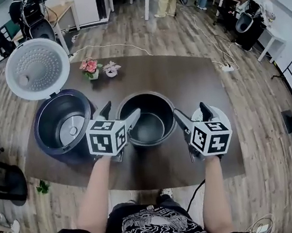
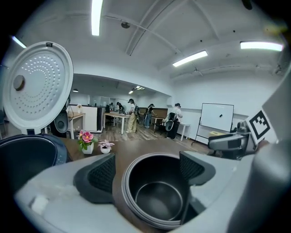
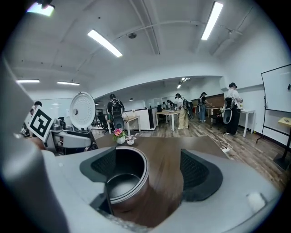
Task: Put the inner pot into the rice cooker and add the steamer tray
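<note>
Inner pot (image 1: pixel 148 126) upright on the dark table (image 1: pixel 183 76) at mid-table, mouth up, axis vertical, nothing inside it. Left gripper (image 1: pixel 120 115) at the pot's left rim, jaws spread wide; in the left gripper view the pot mouth sits between and just beyond the two pads, contact not clear. Right gripper (image 1: pixel 193 115) at the pot's right side, jaws also wide; in the right gripper view the pot wall lies by the left pad, with bare table by the right pad. Neither gripper is clamped on the pot. Rice cooker (image 1: pixel 62 127) just left of the pot, lid (image 1: pixel 37 68) raised and tipped back, cavity holding nothing. Two small flower pots (image 1: pixel 90 67) stand behind on the table. Pale round object (image 1: pixel 219 112) under the right gripper, mostly hidden.
</note>
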The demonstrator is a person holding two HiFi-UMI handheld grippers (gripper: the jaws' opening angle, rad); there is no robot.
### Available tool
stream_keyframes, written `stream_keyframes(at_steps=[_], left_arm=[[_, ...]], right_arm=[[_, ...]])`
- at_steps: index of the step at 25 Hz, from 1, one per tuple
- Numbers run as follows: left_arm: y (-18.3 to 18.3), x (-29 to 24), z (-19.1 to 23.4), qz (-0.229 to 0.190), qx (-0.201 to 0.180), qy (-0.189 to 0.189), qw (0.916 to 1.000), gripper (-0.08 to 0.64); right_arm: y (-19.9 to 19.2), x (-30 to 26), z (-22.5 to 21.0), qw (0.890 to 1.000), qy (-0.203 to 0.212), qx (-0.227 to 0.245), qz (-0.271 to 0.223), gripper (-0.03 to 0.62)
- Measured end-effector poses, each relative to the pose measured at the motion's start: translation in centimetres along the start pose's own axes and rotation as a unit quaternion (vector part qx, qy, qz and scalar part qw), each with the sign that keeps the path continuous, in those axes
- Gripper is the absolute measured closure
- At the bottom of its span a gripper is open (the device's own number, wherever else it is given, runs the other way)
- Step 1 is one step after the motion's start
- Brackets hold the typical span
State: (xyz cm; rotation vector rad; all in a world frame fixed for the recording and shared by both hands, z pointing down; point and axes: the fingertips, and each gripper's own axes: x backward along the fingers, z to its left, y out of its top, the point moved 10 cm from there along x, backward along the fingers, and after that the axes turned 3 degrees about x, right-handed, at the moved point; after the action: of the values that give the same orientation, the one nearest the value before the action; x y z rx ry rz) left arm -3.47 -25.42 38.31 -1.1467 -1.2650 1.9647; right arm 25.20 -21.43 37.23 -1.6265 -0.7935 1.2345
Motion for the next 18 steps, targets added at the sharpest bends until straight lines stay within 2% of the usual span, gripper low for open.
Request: stream_keyframes(at_steps=[8, 18], left_arm=[[-1.0, 1.1, 0.5, 0.005, 0.033, 0.053, 0.9981, 0.116], [-3.5, 1.0, 1.1, 0.018, 0.098, 0.081, 0.9917, 0.115]], right_arm=[[0.3, -2.6, -0.5, 0.998, 0.062, 0.015, 0.020, 0.161], [-0.9, -5.6, -0.6, 0.992, 0.107, 0.023, 0.062, 0.189]])
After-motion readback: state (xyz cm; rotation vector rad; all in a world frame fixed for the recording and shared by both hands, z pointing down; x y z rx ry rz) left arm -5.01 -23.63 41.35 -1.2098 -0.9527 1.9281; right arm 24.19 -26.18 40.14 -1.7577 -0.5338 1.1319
